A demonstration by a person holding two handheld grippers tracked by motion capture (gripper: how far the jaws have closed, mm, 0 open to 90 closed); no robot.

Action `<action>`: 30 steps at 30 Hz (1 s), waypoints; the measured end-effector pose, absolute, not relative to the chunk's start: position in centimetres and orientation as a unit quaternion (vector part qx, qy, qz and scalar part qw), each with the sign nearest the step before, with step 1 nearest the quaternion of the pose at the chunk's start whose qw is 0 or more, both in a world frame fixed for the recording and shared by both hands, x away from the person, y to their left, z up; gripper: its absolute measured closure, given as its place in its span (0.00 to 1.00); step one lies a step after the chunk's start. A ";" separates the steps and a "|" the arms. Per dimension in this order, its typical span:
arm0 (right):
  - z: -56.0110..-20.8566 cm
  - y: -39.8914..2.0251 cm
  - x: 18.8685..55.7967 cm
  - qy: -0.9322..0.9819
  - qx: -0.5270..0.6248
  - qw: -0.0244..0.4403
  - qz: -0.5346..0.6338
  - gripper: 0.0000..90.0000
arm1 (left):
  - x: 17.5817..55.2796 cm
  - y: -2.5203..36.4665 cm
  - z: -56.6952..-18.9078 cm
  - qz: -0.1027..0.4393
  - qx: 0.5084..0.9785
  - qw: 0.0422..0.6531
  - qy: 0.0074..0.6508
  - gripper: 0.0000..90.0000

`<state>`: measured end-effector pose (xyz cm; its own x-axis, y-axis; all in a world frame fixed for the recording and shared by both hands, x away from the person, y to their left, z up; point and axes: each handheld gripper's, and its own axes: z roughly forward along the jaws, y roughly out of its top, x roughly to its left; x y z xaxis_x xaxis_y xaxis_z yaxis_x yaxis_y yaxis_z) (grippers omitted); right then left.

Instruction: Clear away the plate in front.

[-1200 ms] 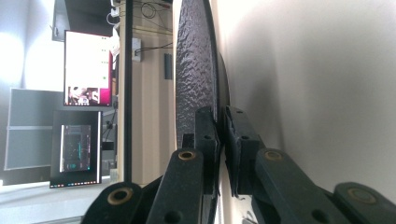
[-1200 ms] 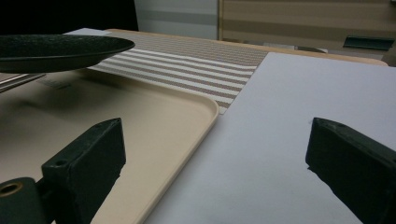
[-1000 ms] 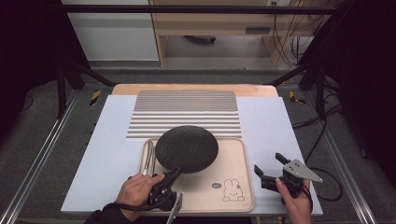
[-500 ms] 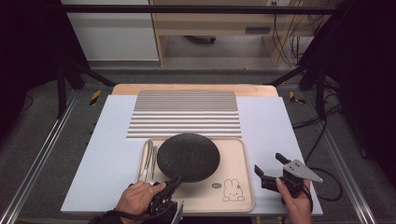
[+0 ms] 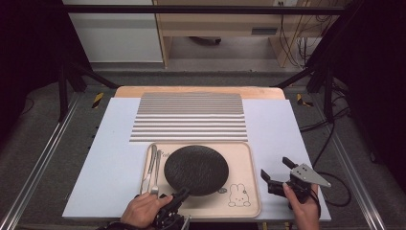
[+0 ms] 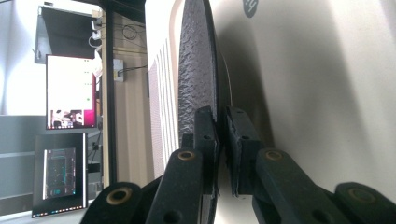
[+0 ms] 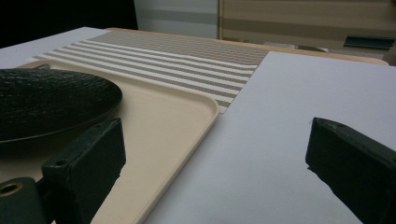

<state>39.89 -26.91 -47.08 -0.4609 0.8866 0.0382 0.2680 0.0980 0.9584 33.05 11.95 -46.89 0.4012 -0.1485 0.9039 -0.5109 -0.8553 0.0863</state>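
Round black textured plate (image 5: 196, 169) lay on beige plastic tray (image 5: 245, 165), metal cutlery (image 5: 153, 167) at 9 o'clock. Left gripper (image 6: 221, 140) pinched plate rim at 7 o'clock; right gripper (image 5: 277, 173), jaws wide, hovered w/ nothing between.

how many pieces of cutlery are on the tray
2, lying side by side along the left edge of the tray, beside the black plate: one utensil outermost, the other next to it. The plate could hide more.

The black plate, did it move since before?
Yes. The black plate slid toward the person, away from the striped mat, gripped by the left tool.
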 end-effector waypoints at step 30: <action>-47.2 -26.7 40.0 0.685 0.421 0.294 0.517 0.06 | 33.5 13.7 -47.8 0.473 0.839 0.180 -0.197 0.97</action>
